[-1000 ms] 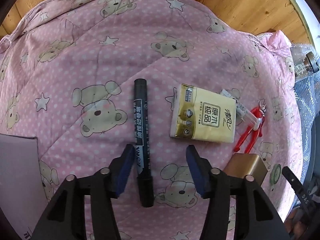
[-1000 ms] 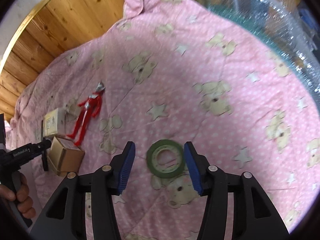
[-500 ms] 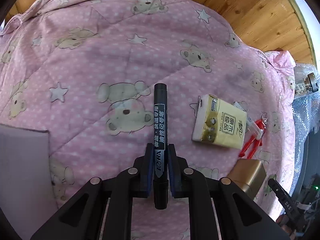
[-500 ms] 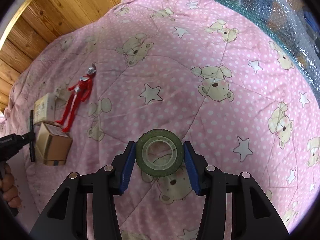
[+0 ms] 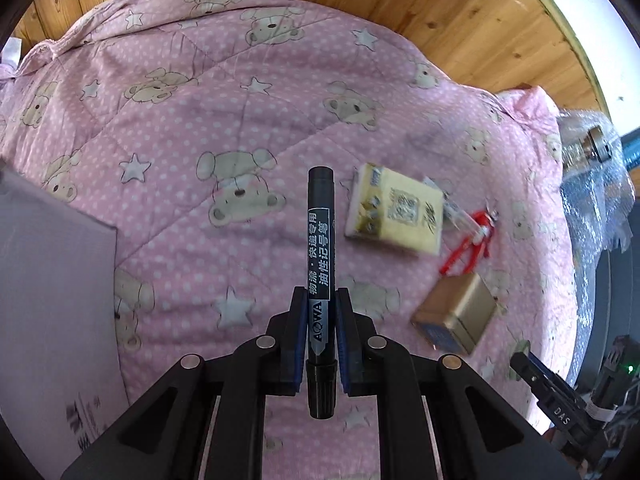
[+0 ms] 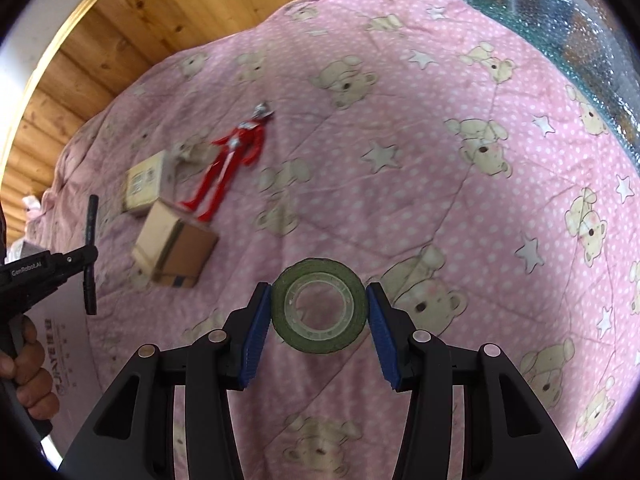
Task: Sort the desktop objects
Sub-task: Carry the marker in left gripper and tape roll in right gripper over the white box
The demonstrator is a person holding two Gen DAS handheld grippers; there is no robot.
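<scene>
My left gripper [image 5: 319, 340] is shut on a black marker pen [image 5: 320, 256], which points forward and is lifted above the pink bear-print quilt [image 5: 208, 132]. My right gripper [image 6: 319, 322] is shut on a green tape roll [image 6: 319, 305], held flat between the blue pads above the quilt [image 6: 460, 92]. The right wrist view also catches the marker [image 6: 90, 256] in the left gripper at the far left, with a hand [image 6: 28, 372] on its handle. On the quilt lie a yellow tissue pack [image 5: 394, 212], a red toy figure [image 5: 472, 240] and a small brown box [image 5: 456, 316].
A pale purple box [image 5: 52, 300] sits at the left edge of the quilt. A wooden wall [image 5: 400, 12] rises behind the quilt. Bubble wrap [image 6: 560, 12] and a glass jar [image 5: 588, 144] lie at the far right. Dark gear [image 5: 612, 392] stands beyond the quilt's right edge.
My left gripper shut on the marker and lifted it off the quilt. My right gripper closed in on the green tape roll and raised it.
</scene>
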